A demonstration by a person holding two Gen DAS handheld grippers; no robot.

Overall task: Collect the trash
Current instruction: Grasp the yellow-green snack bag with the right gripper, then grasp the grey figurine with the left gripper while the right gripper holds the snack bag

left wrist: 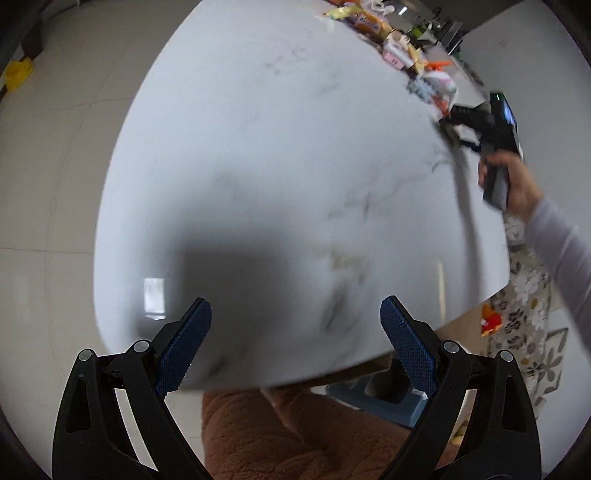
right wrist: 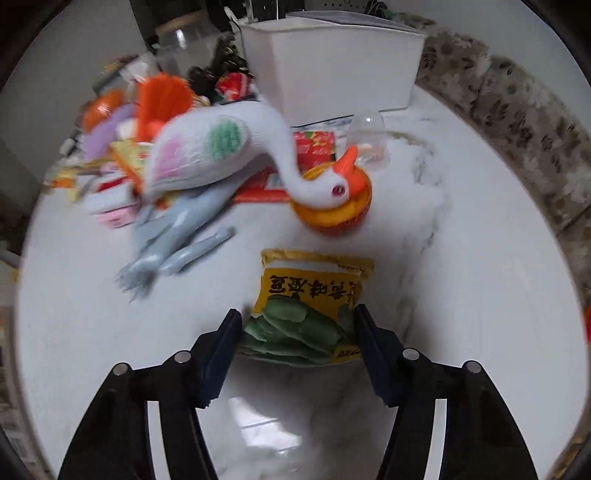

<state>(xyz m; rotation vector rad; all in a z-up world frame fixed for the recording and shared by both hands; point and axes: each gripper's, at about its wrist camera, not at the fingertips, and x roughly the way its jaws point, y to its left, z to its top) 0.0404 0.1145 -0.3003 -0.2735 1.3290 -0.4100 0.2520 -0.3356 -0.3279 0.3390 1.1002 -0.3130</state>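
Observation:
In the right wrist view my right gripper [right wrist: 297, 319] is open, with its jaws on either side of the near end of a yellow and green snack packet [right wrist: 310, 306] that lies on the white marble table [right wrist: 461, 295]. I cannot tell whether the pads touch the packet. My left gripper [left wrist: 295, 314] is open and empty above the near edge of the same table [left wrist: 277, 166]. The right gripper [left wrist: 480, 129], held in a hand, also shows in the left wrist view at the far right, beside a row of wrappers [left wrist: 373, 26].
A white knitted crane toy [right wrist: 229, 151] with grey legs lies behind the packet, its head on an orange pumpkin-like object [right wrist: 332, 214]. A white bin [right wrist: 332, 62] stands at the back, a clear plastic cup [right wrist: 369, 140] beside it. More colourful clutter sits at the left.

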